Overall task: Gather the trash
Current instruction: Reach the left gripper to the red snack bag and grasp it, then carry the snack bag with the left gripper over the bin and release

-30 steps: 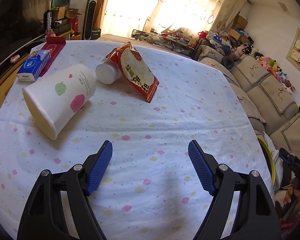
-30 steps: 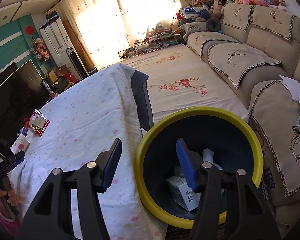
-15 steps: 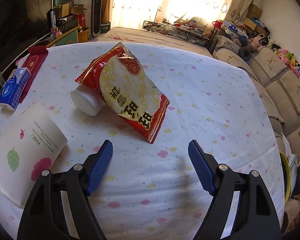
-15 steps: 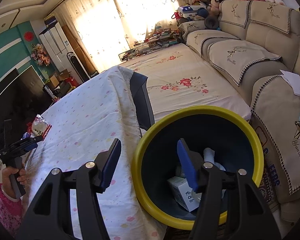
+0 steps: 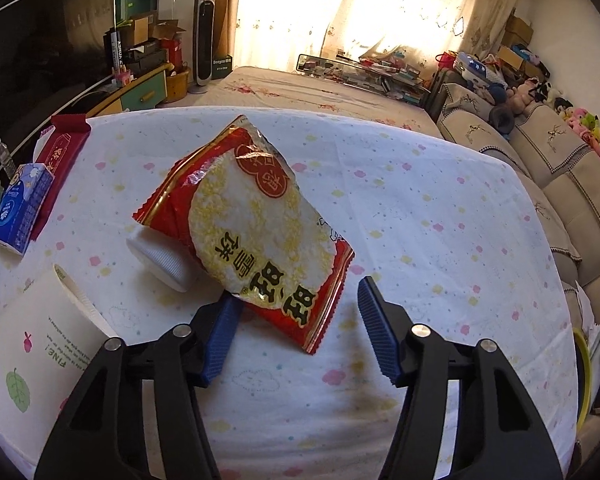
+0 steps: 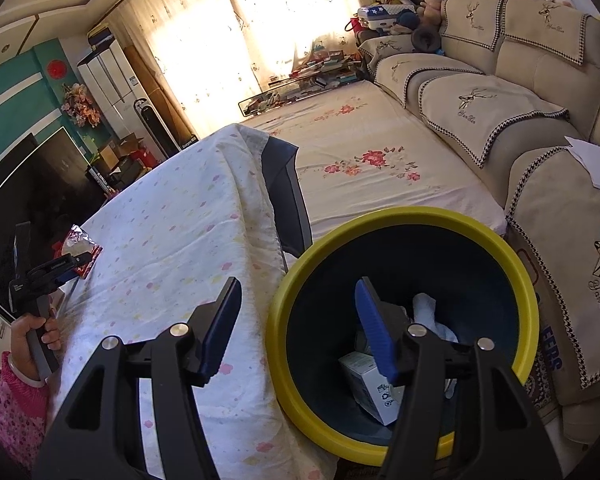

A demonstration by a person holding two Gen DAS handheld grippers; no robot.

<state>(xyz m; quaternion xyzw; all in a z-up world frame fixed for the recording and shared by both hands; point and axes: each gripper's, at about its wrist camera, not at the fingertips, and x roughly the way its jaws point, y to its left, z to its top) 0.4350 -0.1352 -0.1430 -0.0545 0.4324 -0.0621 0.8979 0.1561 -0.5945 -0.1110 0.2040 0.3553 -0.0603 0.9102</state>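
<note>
A red and white snack bag (image 5: 256, 228) lies on the dotted tablecloth (image 5: 420, 240), propped on a white bottle (image 5: 160, 260). My left gripper (image 5: 296, 296) straddles the bag's near end and its jaws are closing. The left pad sits at the bag's corner, and the right pad is still apart from it. A white paper cup (image 5: 40, 352) lies on its side at the lower left. My right gripper (image 6: 298, 286) hangs open and empty over the rim of a yellow-rimmed bin (image 6: 516, 264), which holds a white box (image 6: 364, 376) and a crumpled white piece (image 6: 428, 312).
A blue tissue pack (image 5: 20, 208) and a red packet (image 5: 60, 152) lie at the table's far left edge. A sofa (image 6: 492, 108) runs along the right, close beside the bin. In the right wrist view a person's hand (image 6: 32, 332) holds the left gripper (image 6: 82, 262).
The left gripper has moved forward across the table to the snack bag, and its jaws have narrowed around the bag's near end. The cup has slid to the lower left. The right gripper has stayed put.
</note>
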